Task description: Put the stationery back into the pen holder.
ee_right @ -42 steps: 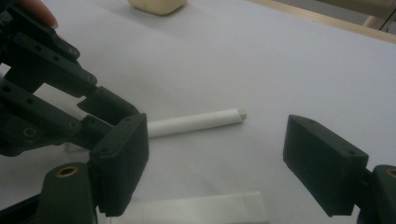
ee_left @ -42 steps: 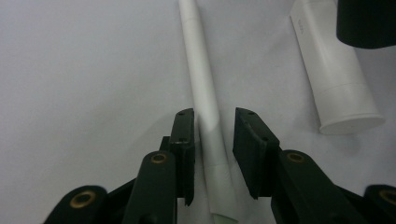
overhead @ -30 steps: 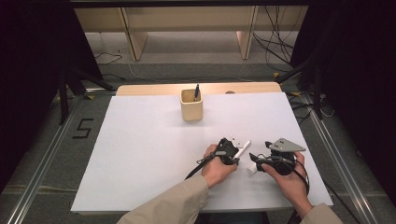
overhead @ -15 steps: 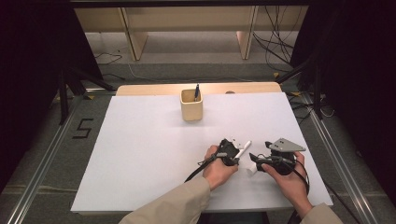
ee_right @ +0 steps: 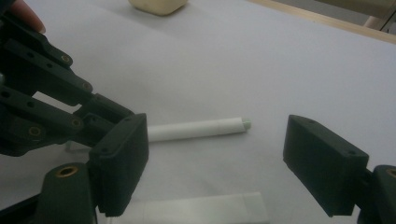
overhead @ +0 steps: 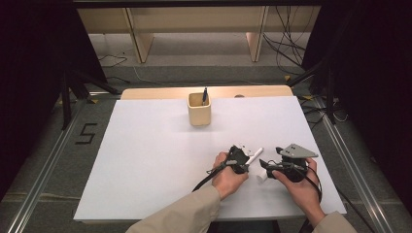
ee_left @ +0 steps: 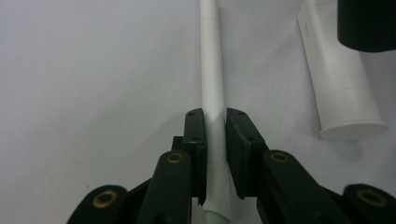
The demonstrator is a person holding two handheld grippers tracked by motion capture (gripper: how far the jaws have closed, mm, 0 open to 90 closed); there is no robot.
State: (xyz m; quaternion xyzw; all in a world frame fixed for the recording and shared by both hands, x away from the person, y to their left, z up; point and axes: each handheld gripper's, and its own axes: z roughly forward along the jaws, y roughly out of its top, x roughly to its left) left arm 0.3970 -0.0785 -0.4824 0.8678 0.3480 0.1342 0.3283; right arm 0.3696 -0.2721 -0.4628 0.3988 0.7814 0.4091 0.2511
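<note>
Two grippers sit low on the white sheet [overhead: 145,160], well in front of the cup [overhead: 199,109], each in one of the person's hands. Near the front edge of the sheet, a tan sleeve [overhead: 180,216] comes in, and that hand holds the left gripper [overhead: 241,160]. Its jaws have just been closing, and now they are narrow. They squeeze a thin white pen [ee_left: 212,93] between them. In the left gripper view the pads [ee_left: 195,135] press on both sides of the pen. The pen runs straight out past the tips, away from the hand.

Just beside the left gripper is the right gripper [overhead: 269,170]. Its jaws stand wide apart. In the right gripper view the pads [ee_right: 322,161] touch nothing. A short, fat white tube [ee_right: 201,207] lies on the sheet between them, low down at the near side. The pen lies a bit farther out, with a pale green tip [ee_right: 245,122] at its free end. In the high view, a grey plate [overhead: 297,151] sits on top of the right gripper.

Far back on the sheet stands the cup, well apart from both grippers. It is pale wood and upright. A dark pen [overhead: 204,95] sticks up out of it.
</note>
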